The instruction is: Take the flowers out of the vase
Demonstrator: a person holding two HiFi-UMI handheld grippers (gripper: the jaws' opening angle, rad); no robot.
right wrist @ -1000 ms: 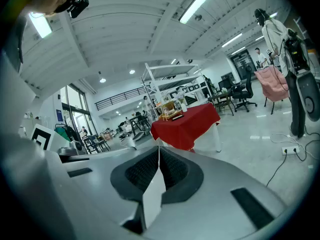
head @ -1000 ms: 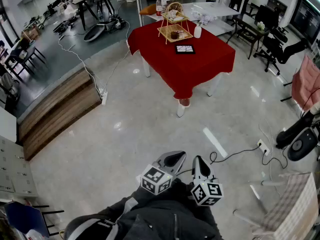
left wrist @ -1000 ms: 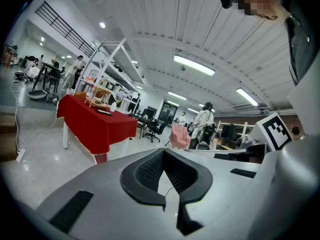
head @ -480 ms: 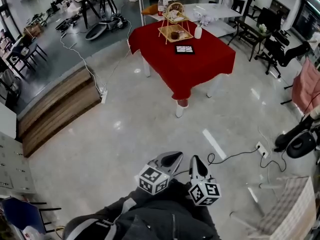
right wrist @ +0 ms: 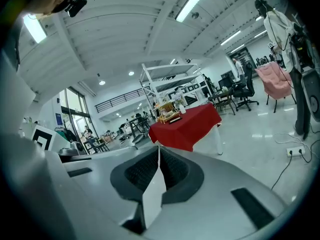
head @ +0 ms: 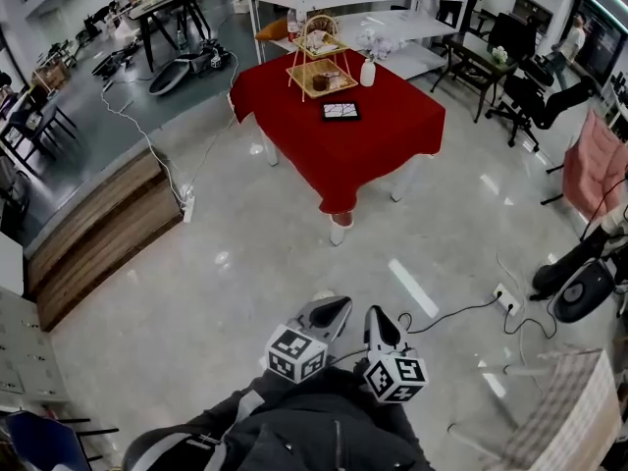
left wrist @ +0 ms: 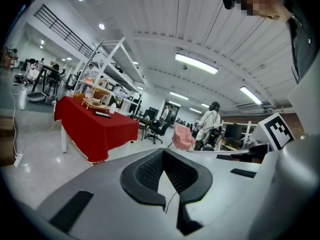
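A small white vase (head: pixel 367 71) with pale flowers (head: pixel 374 40) stands at the far side of a table under a red cloth (head: pixel 343 140), well ahead of me across the floor. The vase is tiny in the left gripper view (left wrist: pixel 113 105) and in the right gripper view (right wrist: pixel 183 109). My left gripper (head: pixel 330 312) (left wrist: pixel 163 151) and right gripper (head: pixel 378 324) (right wrist: pixel 159 148) are side by side close to my body, pointing toward the table. Both are shut with nothing in them.
A two-tier basket stand (head: pixel 318 59) and a dark flat tablet (head: pixel 340 112) share the table. White shelving (head: pixel 392 23) stands behind it, office chairs (head: pixel 530 86) to its right. A wooden step (head: pixel 98 229) lies left. Cables and a power strip (head: pixel 506 300) lie on the floor at right.
In the head view the red table has shifted a little left and lower. Both grippers keep their place at the bottom of the view and stay shut.
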